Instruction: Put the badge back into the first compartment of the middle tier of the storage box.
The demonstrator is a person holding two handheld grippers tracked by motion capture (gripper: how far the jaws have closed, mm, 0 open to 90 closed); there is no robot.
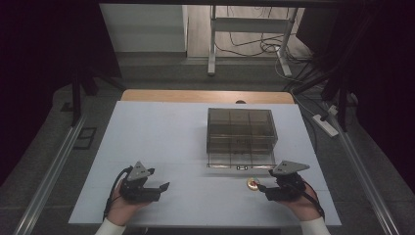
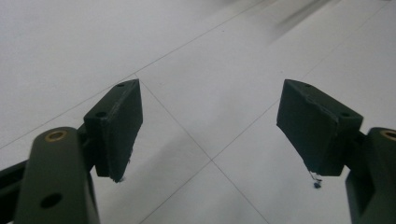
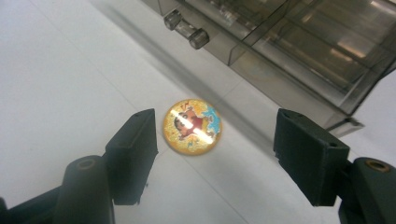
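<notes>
- We are holding the left gripper (image 1: 164,186) wide open over bare white counter (image 1: 166,132), gripping nothing.
- We are keeping the right gripper (image 3: 215,149) wide open too, round badge (image 3: 192,126) lying on the counter between its jaws, nearer one jaw.
- Smoky plastic drawer box (image 1: 241,129) is sitting just beyond; contents hard to make out.
- Badge picture is getting washed out by glare.

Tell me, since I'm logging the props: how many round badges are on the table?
1. The round badge lies flat on the white table, between the open right gripper jaws, just before the smoky plastic organizer box.
</notes>
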